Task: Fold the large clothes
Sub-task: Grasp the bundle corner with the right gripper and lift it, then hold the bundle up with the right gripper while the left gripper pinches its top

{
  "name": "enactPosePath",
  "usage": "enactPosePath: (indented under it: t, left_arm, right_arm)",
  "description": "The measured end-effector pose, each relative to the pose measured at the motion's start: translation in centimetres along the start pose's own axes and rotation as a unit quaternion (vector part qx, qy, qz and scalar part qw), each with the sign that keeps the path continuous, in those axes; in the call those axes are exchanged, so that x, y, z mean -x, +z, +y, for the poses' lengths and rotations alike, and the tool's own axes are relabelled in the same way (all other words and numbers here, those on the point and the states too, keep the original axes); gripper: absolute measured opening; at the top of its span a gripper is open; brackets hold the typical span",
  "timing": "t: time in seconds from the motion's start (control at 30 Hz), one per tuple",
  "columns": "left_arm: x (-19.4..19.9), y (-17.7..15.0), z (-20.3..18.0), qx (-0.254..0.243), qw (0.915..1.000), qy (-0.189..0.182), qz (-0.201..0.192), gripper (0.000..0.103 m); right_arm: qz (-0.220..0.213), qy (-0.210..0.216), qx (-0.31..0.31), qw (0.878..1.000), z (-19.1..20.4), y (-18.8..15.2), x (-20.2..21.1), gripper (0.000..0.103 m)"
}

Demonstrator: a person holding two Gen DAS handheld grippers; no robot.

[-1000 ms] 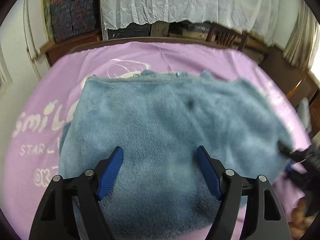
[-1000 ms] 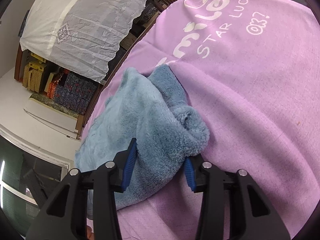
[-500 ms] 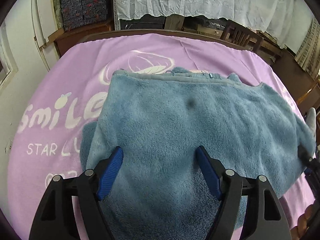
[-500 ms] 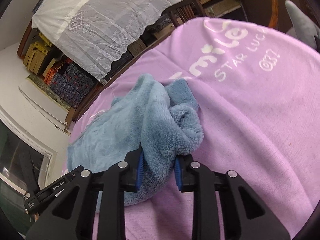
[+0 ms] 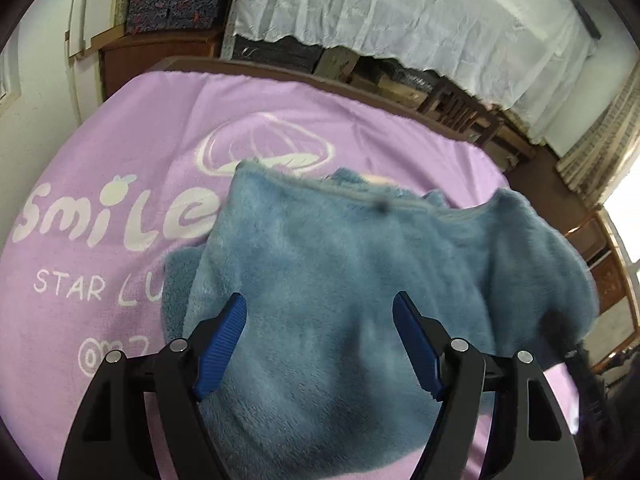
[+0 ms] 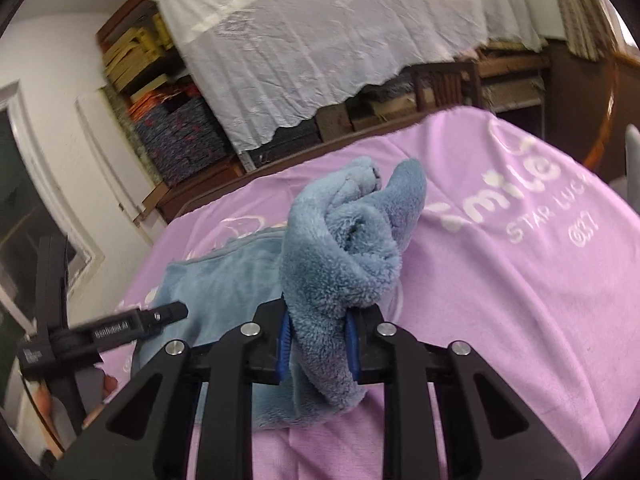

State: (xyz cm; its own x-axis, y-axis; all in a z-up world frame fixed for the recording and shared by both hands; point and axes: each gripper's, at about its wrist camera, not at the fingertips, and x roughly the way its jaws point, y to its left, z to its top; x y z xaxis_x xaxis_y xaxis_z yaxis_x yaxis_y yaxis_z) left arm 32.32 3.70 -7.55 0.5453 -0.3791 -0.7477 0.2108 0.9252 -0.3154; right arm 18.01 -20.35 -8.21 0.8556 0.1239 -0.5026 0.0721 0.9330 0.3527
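on the purple blanket (image 5: 120, 152), blue fleece garment (image 5: 340, 280): soft, floppy, likely bulky; best pinched at edges. right gripper (image 6: 318, 340) clamping a bunched end, left gripper (image 5: 320, 340) spread wide, empty.

Fleece garment (image 6: 340, 248) now pinched, lifted

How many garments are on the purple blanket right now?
1: a blue fleece garment spread on the purple blanket, one bunched end pinched in the right gripper. Anything beneath it is hidden.
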Motion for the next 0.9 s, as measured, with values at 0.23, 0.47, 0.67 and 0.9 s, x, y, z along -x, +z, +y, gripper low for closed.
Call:
enactPosePath:
  t: [0.23, 0.47, 0.67, 0.9]
  left_arm:
    - [1.6, 0.8, -3.7, -0.047, 0.9964, -0.071, 0.003, 0.076]
    - [0.8, 3.2, -12.5, -0.155, 0.9835, -0.075, 0.054, 0.084]
    - [-0.2, 3.9, -17.8, -0.223, 0.9691, -0.065, 0.082, 0.095]
    - [-3.6, 4.2, -19.2, -0.262, 0.9587, -0.007, 0.111, 0.096]
  right_arm:
    - [0.001, 0.006, 0.029, 1.0, 0.3, -0.7, -0.2, 0.021]
    - [-0.006, 0.009, 0.07, 0.997, 1.9, -1.5, 0.4, 0.021]
    - [-0.012, 0.004, 0.107, 0.994, 3.4, -2.3, 0.8, 0.021]
    - [-0.023, -0.003, 0.151, 0.988, 5.0, -3.3, 1.3, 0.021]
